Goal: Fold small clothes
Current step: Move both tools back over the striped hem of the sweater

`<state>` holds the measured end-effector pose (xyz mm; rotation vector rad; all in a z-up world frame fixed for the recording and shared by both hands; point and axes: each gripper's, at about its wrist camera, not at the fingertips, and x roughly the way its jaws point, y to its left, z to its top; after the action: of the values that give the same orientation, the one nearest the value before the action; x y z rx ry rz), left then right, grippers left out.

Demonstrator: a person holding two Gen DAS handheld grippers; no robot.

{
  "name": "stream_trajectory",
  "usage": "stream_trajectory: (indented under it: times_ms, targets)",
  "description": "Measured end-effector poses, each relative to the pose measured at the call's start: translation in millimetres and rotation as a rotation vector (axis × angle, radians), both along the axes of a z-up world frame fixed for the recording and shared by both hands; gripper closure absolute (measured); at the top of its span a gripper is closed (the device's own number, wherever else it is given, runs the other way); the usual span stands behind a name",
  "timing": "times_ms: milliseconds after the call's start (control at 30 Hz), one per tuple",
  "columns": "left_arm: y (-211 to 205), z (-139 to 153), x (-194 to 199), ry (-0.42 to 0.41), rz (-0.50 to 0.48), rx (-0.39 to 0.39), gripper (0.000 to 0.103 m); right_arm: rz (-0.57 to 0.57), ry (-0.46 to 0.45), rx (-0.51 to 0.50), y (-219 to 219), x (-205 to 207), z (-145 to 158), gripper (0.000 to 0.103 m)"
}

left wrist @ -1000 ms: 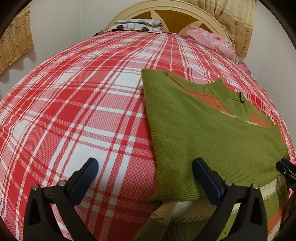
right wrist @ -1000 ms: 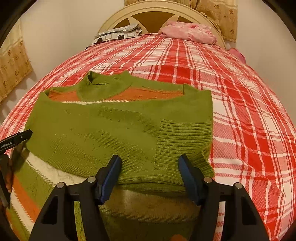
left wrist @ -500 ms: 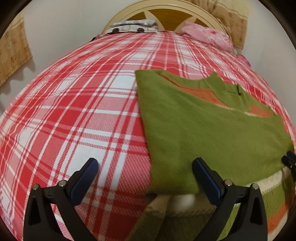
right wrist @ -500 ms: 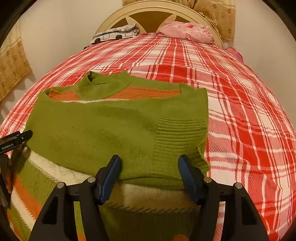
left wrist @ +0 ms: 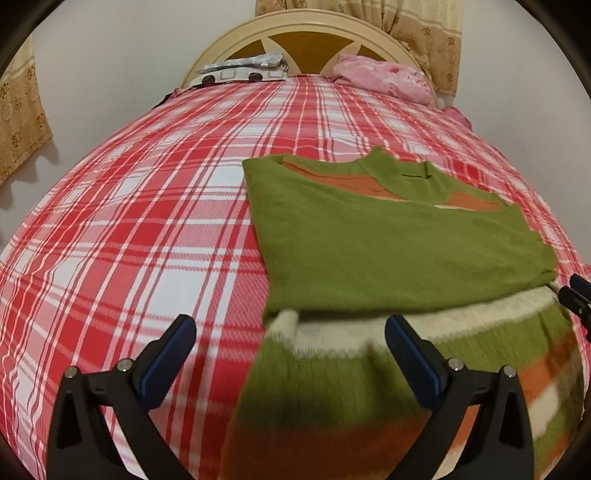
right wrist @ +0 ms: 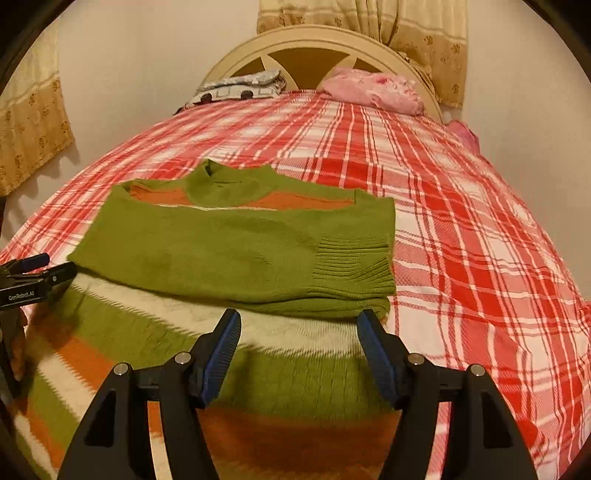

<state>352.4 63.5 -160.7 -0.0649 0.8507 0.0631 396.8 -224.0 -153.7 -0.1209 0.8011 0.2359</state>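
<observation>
We had the green knit sweater (right wrist: 229, 254) lying on the red plaid bedspread (left wrist: 129, 229), its sleeves already folded across the chest so that one ribbed cuff (right wrist: 351, 266) sat at the sweater's right edge. The striped lower body, nearest us, was not yet folded up; we judged that fold, perhaps one more, remained. Our left gripper (left wrist: 290, 343) stood wide open over the sweater's left edge, gripping nothing. Our right gripper (right wrist: 299, 339) was also open and empty above the striped hem. Beyond the sweater, a cream headboard (left wrist: 314, 29) closed the bed, with a pink bundle (right wrist: 373, 90) and a patterned pillow (left wrist: 240, 70) against it, and tan curtains (right wrist: 406, 44) behind.
</observation>
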Motion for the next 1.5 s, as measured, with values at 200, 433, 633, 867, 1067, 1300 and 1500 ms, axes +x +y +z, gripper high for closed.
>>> stream_trajectory:
  times_ms: [200,433,633,867,1067,1300,1500]
  targets:
    - [-0.6,10.2,-32.1,-0.020,-0.015,-0.011,0.000,0.024,-0.020,0.017,6.5,-30.7,10.0,0.037]
    - [-0.9,17.7,-75.2,-0.045,-0.032,-0.028,0.000,0.056,-0.028,0.025,13.6,-73.3,12.3,0.037]
    - [-2.4,21.5,-106.1,-0.058,-0.045,-0.031,0.000,0.066,-0.025,0.001,18.3,-101.7,7.7,0.036]
    - [-3.2,20.0,-136.4,-0.051,-0.057,-0.045,0.000,0.059,0.013,0.019,13.4,-131.0,-6.3,0.036]
    - [-2.2,14.9,-161.5,-0.042,-0.053,-0.067,0.000,0.024,0.036,0.036,1.1,-154.7,-17.0,0.036]
    - [-5.4,10.5,-190.8,-0.041,-0.057,-0.058,0.000,0.000,0.034,0.051,-8.9,-178.7,-16.7,0.036]
    - [-4.7,6.9,-208.6,-0.033,-0.054,-0.071,0.000,0.007,0.032,0.045,-9.5,-199.5,-18.2,0.036]
